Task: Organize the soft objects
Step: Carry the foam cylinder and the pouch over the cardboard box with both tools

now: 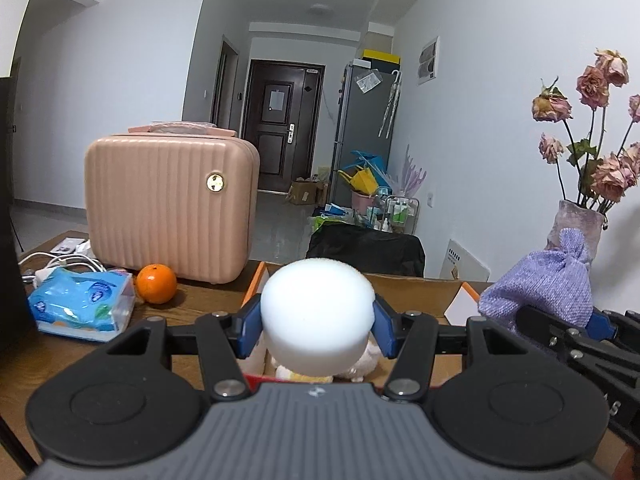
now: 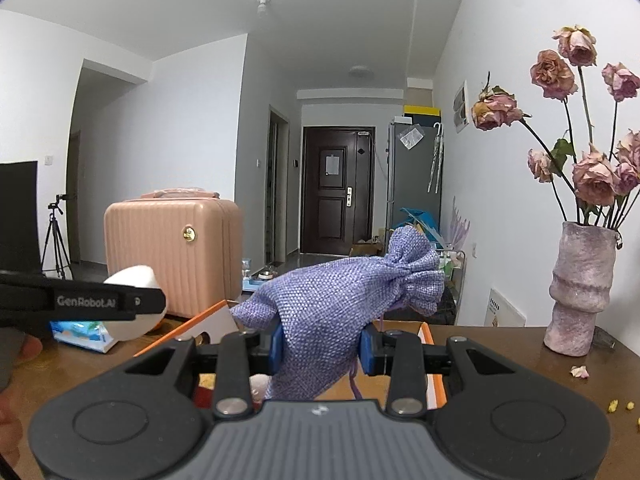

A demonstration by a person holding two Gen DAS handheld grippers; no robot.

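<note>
My left gripper (image 1: 318, 326) is shut on a round white sponge (image 1: 318, 312), its blue pads (image 1: 250, 326) pressing both sides. The sponge hangs over an open cardboard box (image 1: 416, 292) with an orange rim; a plush toy (image 1: 362, 364) lies inside, mostly hidden. My right gripper (image 2: 324, 346) is shut on a purple woven drawstring pouch (image 2: 340, 292), held above the same box (image 2: 434, 360). In the right wrist view the left gripper's black arm and the sponge (image 2: 134, 276) show at far left. The pouch (image 1: 540, 288) also appears at the right of the left wrist view.
On the wooden table (image 1: 192, 304) stand a pink ribbed case (image 1: 168, 204), an orange (image 1: 157, 283), a blue tissue pack (image 1: 82, 304) and white cables. A vase of dried roses (image 2: 580, 288) stands at the right, with petals scattered nearby. A dark screen edge is at far left.
</note>
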